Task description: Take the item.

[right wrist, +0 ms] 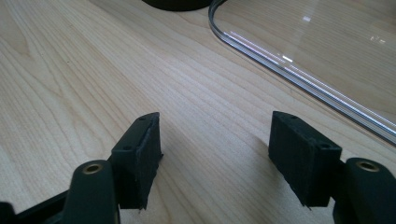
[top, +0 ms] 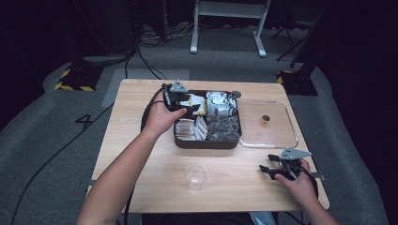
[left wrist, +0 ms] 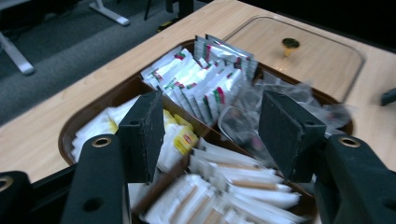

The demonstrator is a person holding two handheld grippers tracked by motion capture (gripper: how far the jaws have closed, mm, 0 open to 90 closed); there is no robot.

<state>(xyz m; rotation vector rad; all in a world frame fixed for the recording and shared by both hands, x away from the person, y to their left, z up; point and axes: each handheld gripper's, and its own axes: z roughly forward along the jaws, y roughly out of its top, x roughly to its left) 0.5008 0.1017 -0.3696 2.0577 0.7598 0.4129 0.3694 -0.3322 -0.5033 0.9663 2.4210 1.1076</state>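
Left jaws: your left gripper (left wrist: pixel 210 135) hangs spread wide over the tray (left wrist: pixel 88 119), nothing between the pads.
Below the left jaws: white sachets (left wrist: pixel 243 179) lie stacked flat in the near compartment, right under the gap.
By the left pad: yellow tea bags (left wrist: pixel 180 137) sit just beyond it, behind a divider.
Past the jaws: upright red-and-green packets (left wrist: pixel 196 79) stand in a row; crinkly clear wrappers (left wrist: pixel 289 93) lie beyond the right pad.
Handling: the sachets look light, thin, soft and a little slick, so they will likely slide or come up in pairs. Pinch one by its short end or raised edge, gently; a hard squeeze could burst it.
Right jaws: your right gripper (right wrist: pixel 215 158) is released too, resting low over bare table (right wrist: pixel 93 70).
Beyond the right jaws: the clear lid (right wrist: pixel 327 56) lies flat, its rim just ahead to the right.
Farther out: a clear cup (top: pixel 195 176) stands well apart from both grippers.
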